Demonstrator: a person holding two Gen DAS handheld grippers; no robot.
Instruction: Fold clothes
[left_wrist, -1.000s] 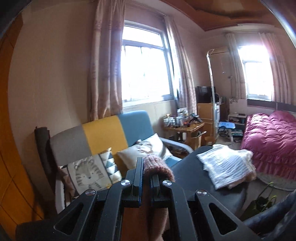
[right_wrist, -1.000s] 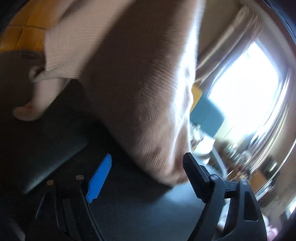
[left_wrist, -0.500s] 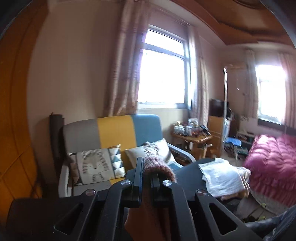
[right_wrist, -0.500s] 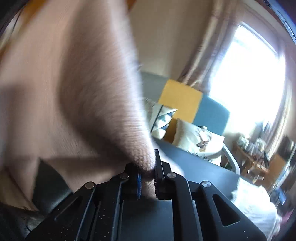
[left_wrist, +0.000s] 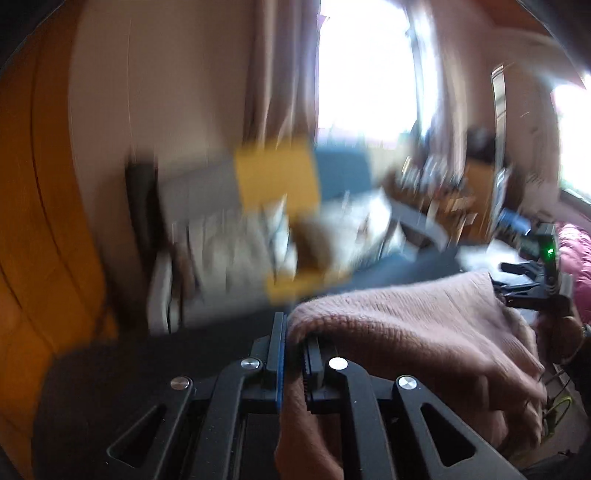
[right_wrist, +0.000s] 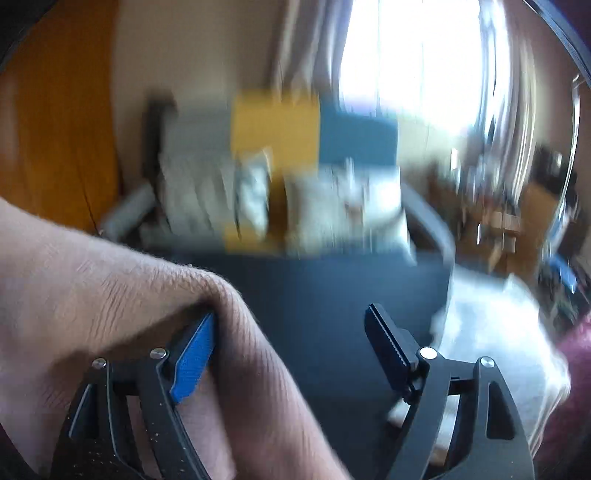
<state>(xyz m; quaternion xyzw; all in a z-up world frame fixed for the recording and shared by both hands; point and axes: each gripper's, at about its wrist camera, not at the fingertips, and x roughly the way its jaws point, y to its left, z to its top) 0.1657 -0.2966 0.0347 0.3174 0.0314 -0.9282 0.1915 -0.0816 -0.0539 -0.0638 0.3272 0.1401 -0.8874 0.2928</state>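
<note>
A pink knit sweater stretches from my left gripper toward the right. My left gripper is shut on a fold of its edge. The right gripper shows at the far end of the sweater in the left wrist view. In the right wrist view my right gripper is open, and the sweater drapes over its left finger without being pinched. Below lies the dark table. The background is motion-blurred.
A grey, yellow and blue sofa with cushions stands behind the table. A folded white garment lies on the table's right side. A pink bed is at the far right. An orange wardrobe is on the left.
My right gripper has opened and let go of the sweater, which now hangs over its left finger. Both grippers have swung down fast; the sweater now stretches out sideways from my left gripper.
</note>
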